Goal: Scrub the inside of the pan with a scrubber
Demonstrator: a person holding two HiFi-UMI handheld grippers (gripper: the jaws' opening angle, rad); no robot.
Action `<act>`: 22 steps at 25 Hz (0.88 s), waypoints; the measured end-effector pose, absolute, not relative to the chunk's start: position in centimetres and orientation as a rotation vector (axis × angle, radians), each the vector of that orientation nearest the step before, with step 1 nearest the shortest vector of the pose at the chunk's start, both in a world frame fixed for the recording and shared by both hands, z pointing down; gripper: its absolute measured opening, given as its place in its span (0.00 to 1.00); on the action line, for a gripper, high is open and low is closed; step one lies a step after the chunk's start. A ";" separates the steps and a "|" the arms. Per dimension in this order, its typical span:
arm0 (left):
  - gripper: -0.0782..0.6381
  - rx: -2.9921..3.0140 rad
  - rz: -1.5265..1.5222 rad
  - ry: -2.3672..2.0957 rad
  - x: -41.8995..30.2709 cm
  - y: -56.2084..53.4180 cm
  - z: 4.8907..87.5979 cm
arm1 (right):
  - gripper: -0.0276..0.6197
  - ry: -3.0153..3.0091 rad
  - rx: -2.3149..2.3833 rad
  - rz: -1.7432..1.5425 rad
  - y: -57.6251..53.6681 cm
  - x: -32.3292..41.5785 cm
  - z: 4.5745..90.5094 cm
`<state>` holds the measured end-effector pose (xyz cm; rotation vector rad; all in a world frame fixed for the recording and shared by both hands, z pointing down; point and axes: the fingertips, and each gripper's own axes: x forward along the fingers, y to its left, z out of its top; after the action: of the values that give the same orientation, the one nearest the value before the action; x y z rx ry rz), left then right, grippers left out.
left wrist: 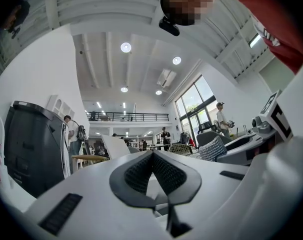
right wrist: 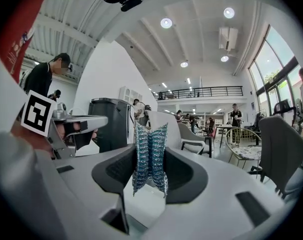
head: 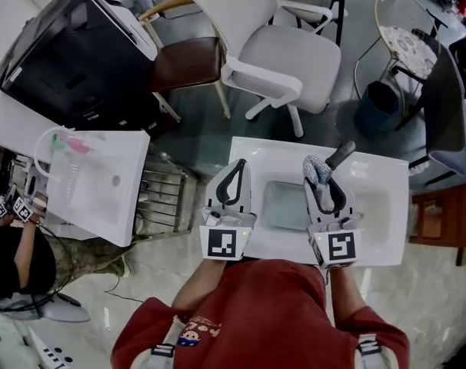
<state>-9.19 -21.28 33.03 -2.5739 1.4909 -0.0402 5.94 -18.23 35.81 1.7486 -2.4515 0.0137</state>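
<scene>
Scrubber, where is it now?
The scrubber is clamped in the right gripper, at the head view's right, over the white table beside a black handle.

A chair [head: 283, 52] stands behind the table [head: 387, 237], a second table [head: 94, 198] left.

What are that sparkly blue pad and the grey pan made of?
The scrubber, pinched in the right gripper, looks like knitted mesh of metallic or plastic thread: it is ribbed, blue-silver and glinting. The pan looks like matte grey metal, possibly coated. Its dark handle is probably plastic, though it is too small to be sure.
</scene>
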 end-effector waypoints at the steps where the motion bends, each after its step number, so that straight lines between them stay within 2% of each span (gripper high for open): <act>1: 0.13 -2.577 -0.044 1.477 -9.3 -21.3 33.4 | 0.32 -2.447 1.717 0.025 -18.0 5.4 36.5; 12: 0.13 -2.681 -0.156 1.491 -10.4 -19.6 39.7 | 0.31 -2.314 1.335 0.079 -16.9 2.7 46.8; 22: 0.13 -2.670 -0.210 1.578 -11.1 -18.2 43.0 | 0.31 -2.086 0.567 0.089 -12.4 0.8 61.8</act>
<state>-11.05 -18.24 42.98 -2.6699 1.5777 -0.2102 0.83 -12.44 61.80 0.5673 -2.0857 0.0886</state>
